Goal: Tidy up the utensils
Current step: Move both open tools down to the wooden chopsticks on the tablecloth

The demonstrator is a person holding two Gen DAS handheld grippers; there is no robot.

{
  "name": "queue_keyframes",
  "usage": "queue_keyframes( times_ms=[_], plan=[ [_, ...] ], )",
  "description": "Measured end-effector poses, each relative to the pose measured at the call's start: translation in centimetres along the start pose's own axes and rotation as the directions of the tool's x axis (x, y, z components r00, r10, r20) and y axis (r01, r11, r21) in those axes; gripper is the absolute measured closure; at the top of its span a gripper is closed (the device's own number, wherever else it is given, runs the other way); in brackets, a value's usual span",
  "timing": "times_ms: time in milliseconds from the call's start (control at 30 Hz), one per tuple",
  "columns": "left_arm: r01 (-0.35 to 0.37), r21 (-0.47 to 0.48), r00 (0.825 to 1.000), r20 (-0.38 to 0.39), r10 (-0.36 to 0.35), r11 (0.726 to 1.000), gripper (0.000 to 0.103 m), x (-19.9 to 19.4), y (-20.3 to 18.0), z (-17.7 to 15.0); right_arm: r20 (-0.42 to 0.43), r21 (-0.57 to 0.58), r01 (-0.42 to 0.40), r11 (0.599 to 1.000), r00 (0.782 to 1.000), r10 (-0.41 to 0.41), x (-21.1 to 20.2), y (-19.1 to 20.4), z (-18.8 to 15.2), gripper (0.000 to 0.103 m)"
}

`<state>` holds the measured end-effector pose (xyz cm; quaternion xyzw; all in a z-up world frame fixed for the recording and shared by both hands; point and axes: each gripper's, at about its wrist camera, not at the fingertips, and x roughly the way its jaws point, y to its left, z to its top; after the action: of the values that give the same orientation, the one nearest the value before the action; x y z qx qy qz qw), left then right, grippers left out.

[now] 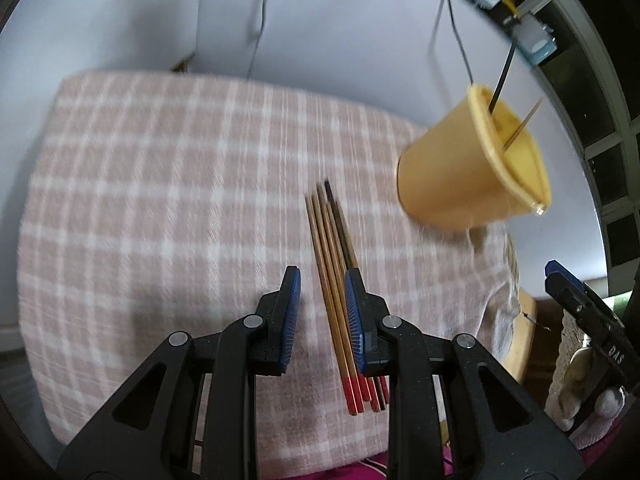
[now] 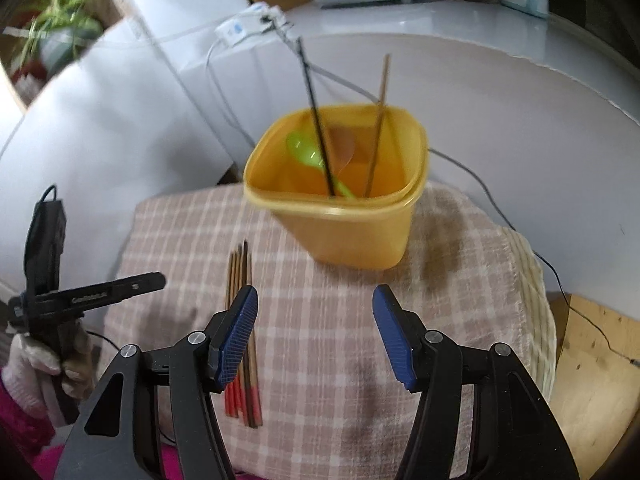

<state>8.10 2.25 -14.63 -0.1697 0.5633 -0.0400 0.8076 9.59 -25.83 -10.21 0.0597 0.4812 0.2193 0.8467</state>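
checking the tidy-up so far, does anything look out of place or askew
A bundle of chopsticks lies loose on the checked cloth, outside the yellow cup. Inside the cup, a black stick and a wooden stick lean apart beside a green spoon. Nothing is spilled.

White letters reading "DAS" are showing on the black body of the right gripper (image 1: 592, 320) at the right edge of the left wrist view. Pale lettering is sitting along the black bar of the left gripper (image 2: 86, 294) at left, too blurred to read.
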Motion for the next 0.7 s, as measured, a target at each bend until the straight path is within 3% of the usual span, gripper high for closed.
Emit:
queue_keyframes(
  times_ms=[100,233,467,700],
  plan=[
    [-0.005,-0.002,0.999,-0.036,0.005,1.0,0.081,1.6,0.1,-0.5,-0.039,-0.016,-0.004,1.0,0.999,0.003,1.1,0.6,-1.0,0.044],
    [-0.019,-0.006,0.997,-0.069,0.018,1.0,0.081,3.6,0.2,-0.4,-0.013,0.057,-0.078,0.995,0.997,0.079,1.6,0.4,-1.8,0.044],
    [-0.026,-0.016,0.995,-0.094,0.024,1.0,0.081,6.2,0.1,0.0,-0.096,-0.05,0.032,0.998,0.995,-0.036,3.3,1.7,-1.7,0.044],
    [-0.038,-0.006,0.994,-0.107,0.037,0.999,0.081,8.2,-0.4,0.4,-0.126,-0.028,-0.019,0.999,0.992,0.016,4.6,1.7,-2.0,0.044]
  ],
)
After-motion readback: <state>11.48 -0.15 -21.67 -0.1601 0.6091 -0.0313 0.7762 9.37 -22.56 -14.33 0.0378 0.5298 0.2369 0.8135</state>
